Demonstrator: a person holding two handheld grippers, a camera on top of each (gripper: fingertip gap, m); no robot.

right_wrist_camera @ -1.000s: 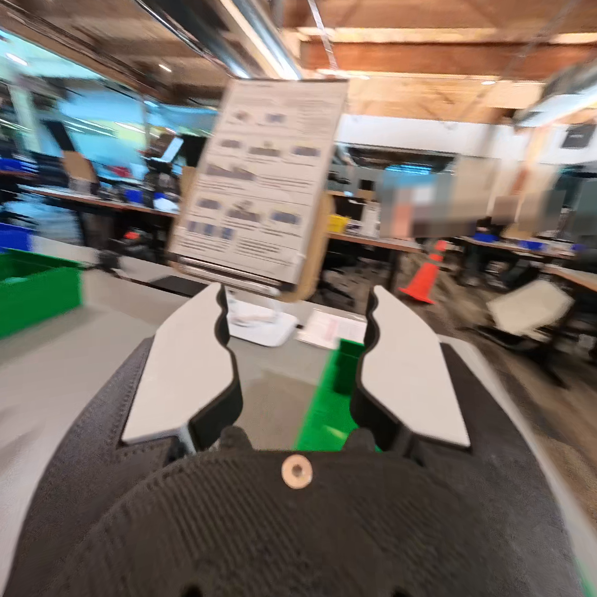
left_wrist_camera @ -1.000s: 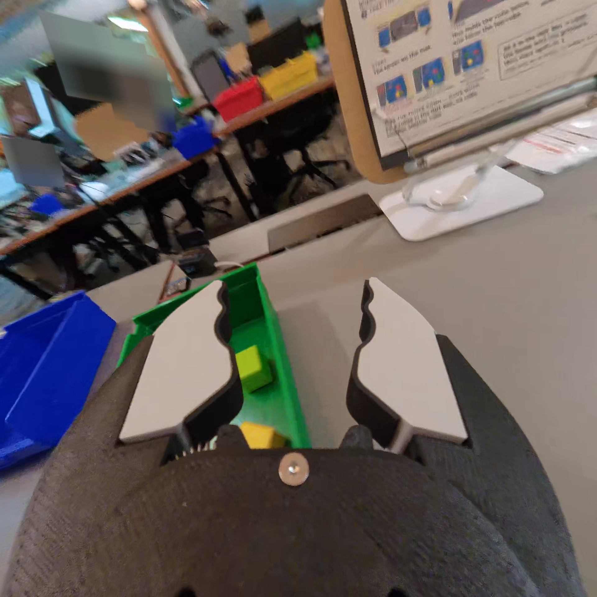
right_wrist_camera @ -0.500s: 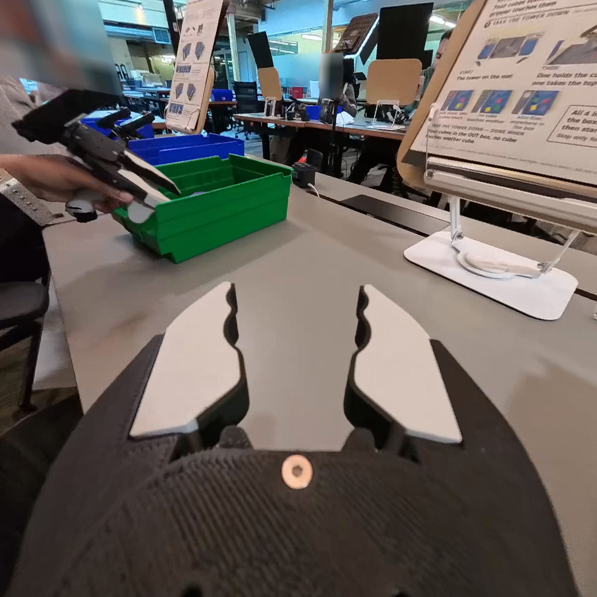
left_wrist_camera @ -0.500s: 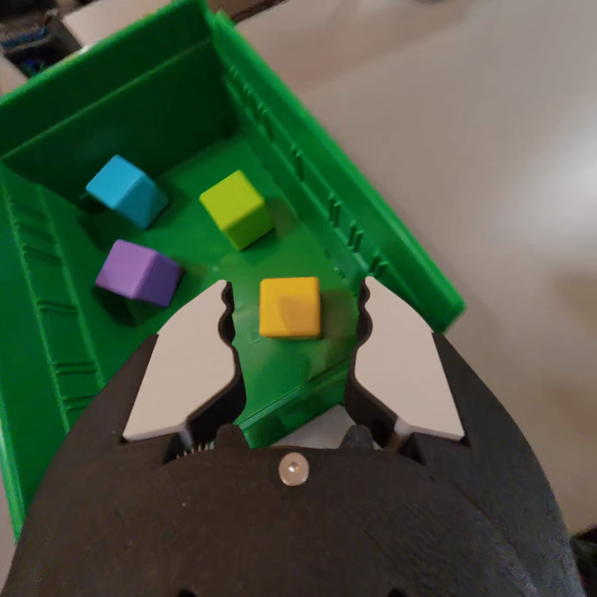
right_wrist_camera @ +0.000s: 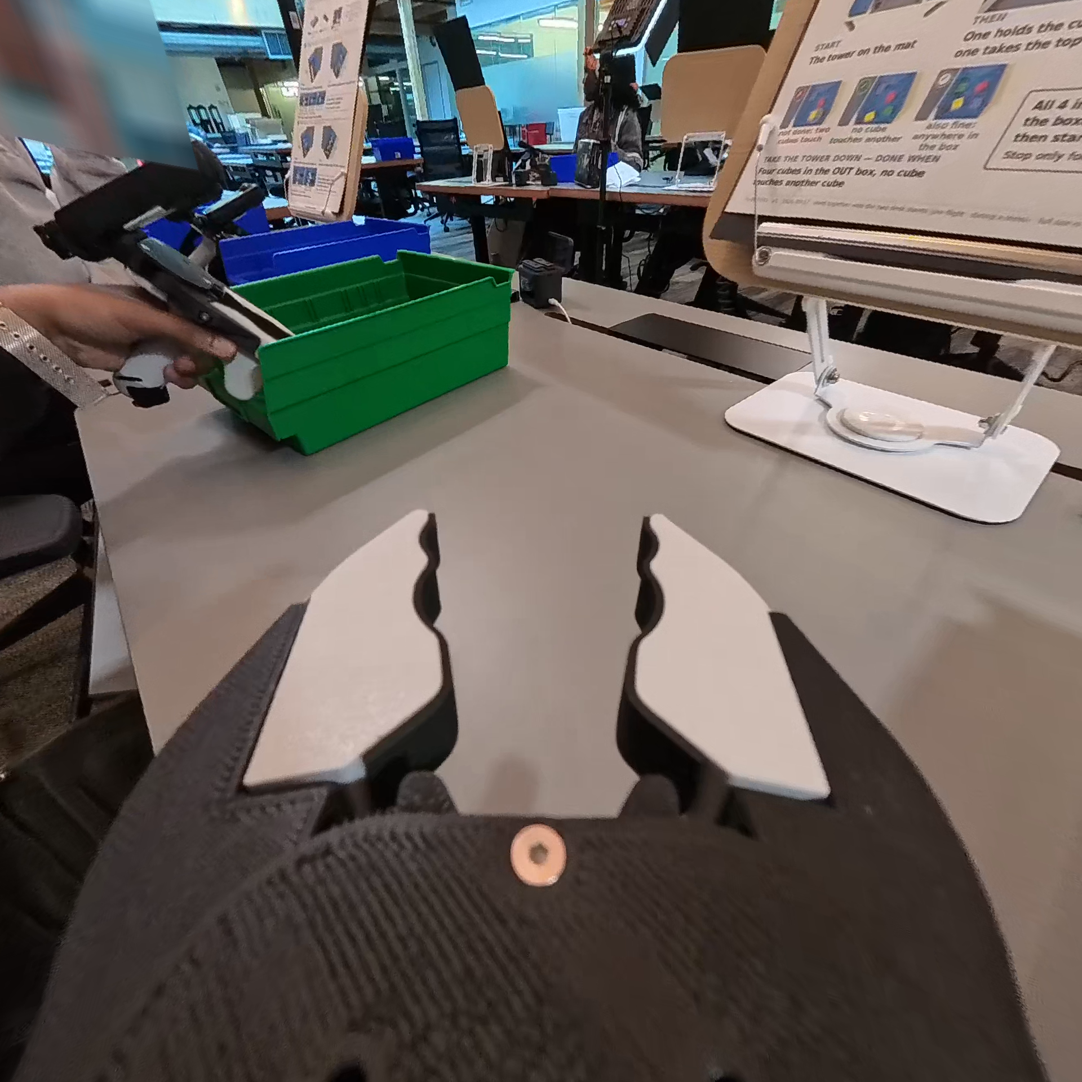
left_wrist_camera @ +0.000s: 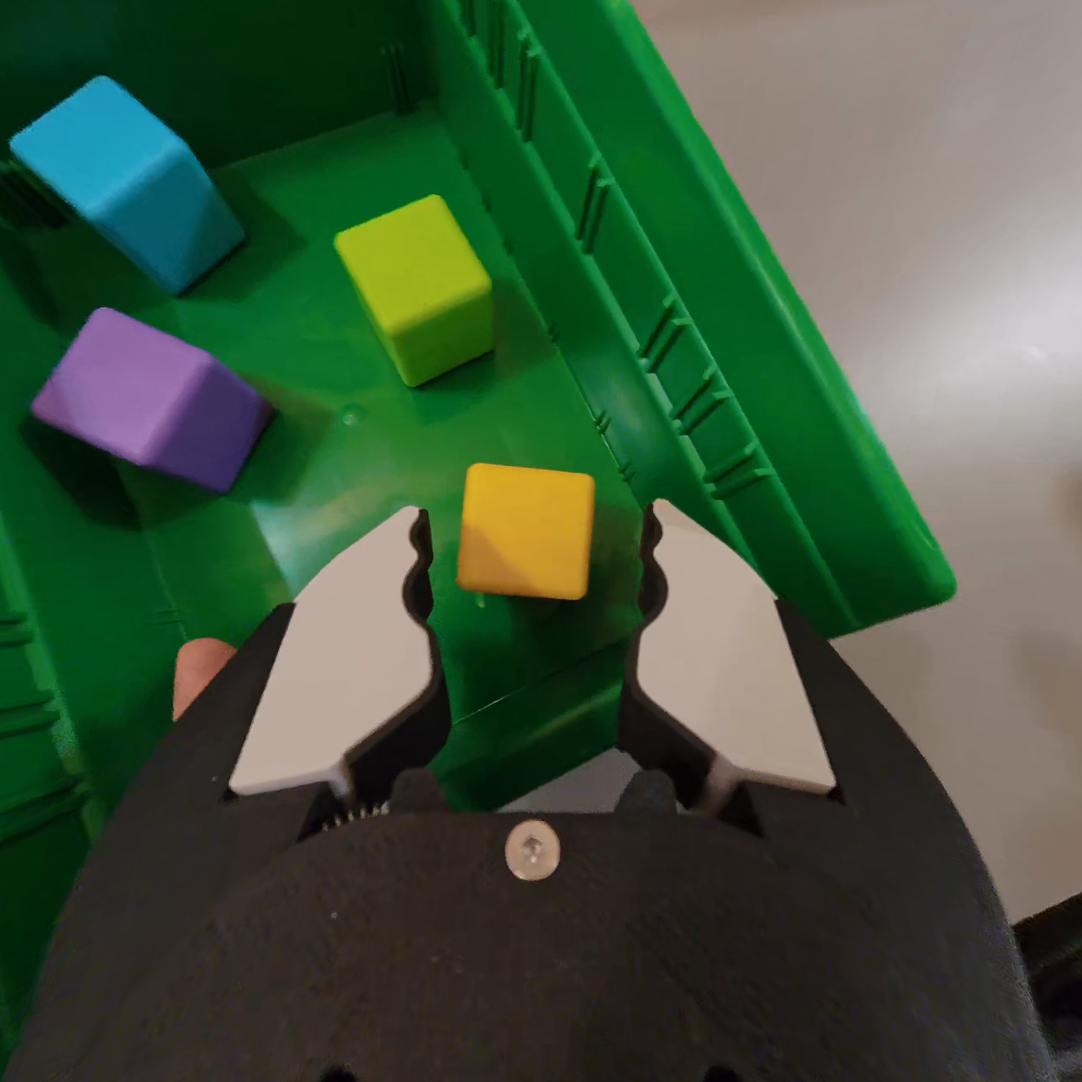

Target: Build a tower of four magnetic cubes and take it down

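printed instruction sheet [right_wrist_camera: 931, 111] on tilted stand, second, probably similar sheet [right_wrist_camera: 325, 105] farther back

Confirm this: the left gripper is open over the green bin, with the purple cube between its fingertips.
Wrong cube. In the left wrist view the left gripper is open over the green bin, but the yellow cube lies between its fingertips; the purple cube sits off to the left.
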